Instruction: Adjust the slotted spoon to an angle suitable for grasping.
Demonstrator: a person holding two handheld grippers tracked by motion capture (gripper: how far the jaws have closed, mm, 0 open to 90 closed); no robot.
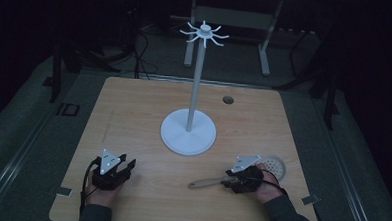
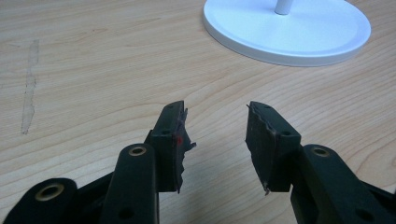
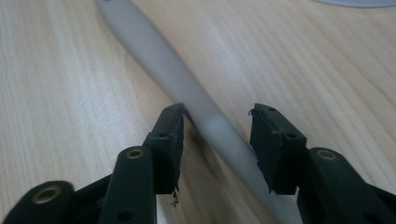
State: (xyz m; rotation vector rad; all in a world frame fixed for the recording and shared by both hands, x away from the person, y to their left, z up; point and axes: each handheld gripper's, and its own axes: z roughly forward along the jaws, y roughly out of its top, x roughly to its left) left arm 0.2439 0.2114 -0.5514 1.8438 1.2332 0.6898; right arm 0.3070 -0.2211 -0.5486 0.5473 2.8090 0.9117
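Right claw (image 3: 215, 133) straddles the unmarked skimmer handle (image 3: 187, 88), jaws apart.

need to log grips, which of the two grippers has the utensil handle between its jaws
The right gripper: its open jaws straddle the utensil handle. The left gripper is open over bare table.

- Table (image 1: 134, 113) — hook stand (image 1: 188, 131) at centre, its base (image 2: 289, 32) flat on the top.
- Skimmer (image 1: 261, 168) at near right; its handle (image 3: 187, 88) runs leftward, between the right gripper's (image 1: 237, 181) parted jaws.
- Left gripper (image 1: 119, 169) at near left — well apart from the skimmer, base ahead of it.
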